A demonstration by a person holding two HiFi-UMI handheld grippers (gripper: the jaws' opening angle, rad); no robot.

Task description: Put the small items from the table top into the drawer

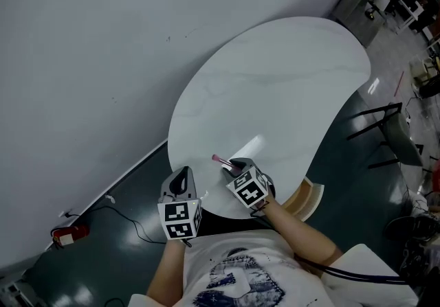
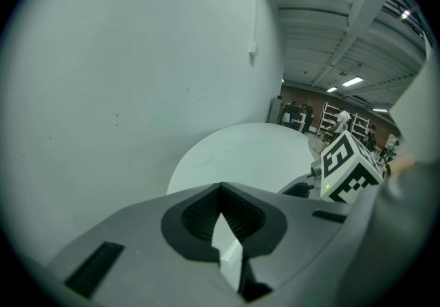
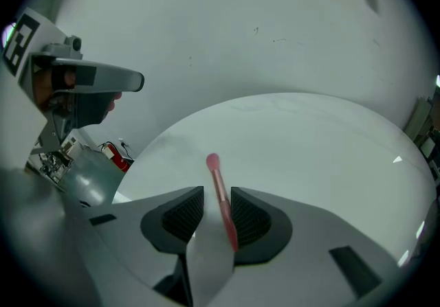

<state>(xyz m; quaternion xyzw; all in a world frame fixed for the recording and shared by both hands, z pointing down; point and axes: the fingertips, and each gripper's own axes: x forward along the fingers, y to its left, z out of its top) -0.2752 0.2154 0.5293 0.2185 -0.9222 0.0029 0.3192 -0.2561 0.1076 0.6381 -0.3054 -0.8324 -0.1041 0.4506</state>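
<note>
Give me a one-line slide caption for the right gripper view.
Right gripper, jaws apart, with a slim pink brush between them, over the white table.

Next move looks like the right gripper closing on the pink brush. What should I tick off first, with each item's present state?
1. Pink brush sits between the right gripper jaws: ok.
2. Right jaws apart, not yet pressing the brush: ok.
3. Brush lies on the table, nothing else around it: ok.
4. Left gripper jaws together, empty, away from the brush: ok.
5. Drawer open and ready: cannot tell.
</note>
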